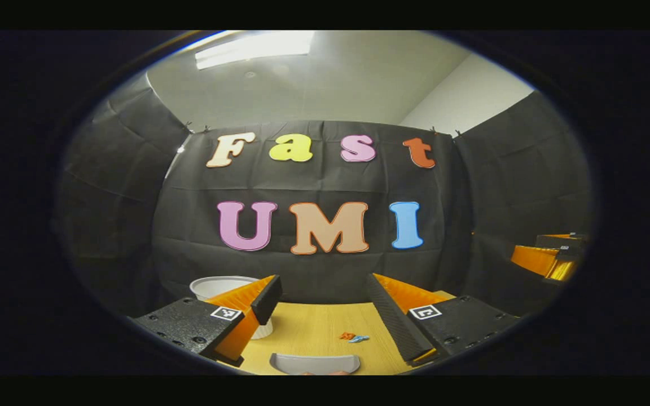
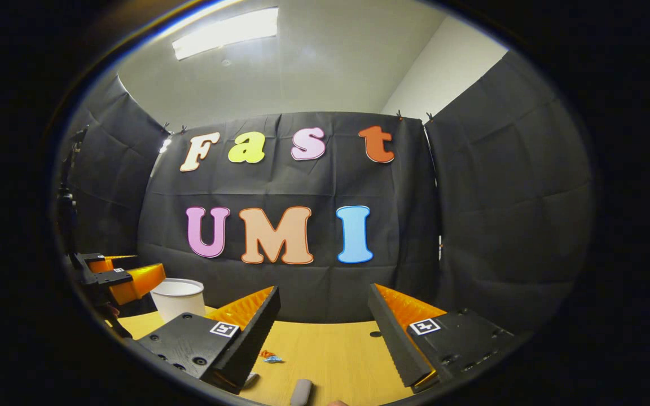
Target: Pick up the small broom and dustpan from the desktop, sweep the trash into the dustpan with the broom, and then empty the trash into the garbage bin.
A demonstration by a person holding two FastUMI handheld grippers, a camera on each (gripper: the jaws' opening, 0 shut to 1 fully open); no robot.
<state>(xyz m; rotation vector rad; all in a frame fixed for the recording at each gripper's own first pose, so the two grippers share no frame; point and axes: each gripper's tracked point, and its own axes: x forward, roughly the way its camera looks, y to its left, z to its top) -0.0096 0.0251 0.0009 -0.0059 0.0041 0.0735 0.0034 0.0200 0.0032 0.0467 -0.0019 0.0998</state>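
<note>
My left gripper (image 1: 325, 287) hangs open above the wooden desktop (image 1: 308, 324), nothing between its fingers. Below it lies a grey dustpan (image 1: 313, 363), cut off by the lower edge. A few orange and blue trash scraps (image 1: 353, 337) lie just beyond the dustpan. My right gripper (image 2: 324, 298) is open too and holds nothing. Under it, the scraps (image 2: 271, 356) lie near its left finger, and a grey rounded handle end (image 2: 301, 392), perhaps the broom's, pokes in at the bottom. Each view shows the other gripper off to the side (image 1: 550, 256) (image 2: 116, 279).
A white bin (image 1: 220, 286) stands at the desk's far left, partly hidden behind my left gripper's left finger; it also shows in the right gripper view (image 2: 177, 298). Black cloth walls close the booth behind and on both sides.
</note>
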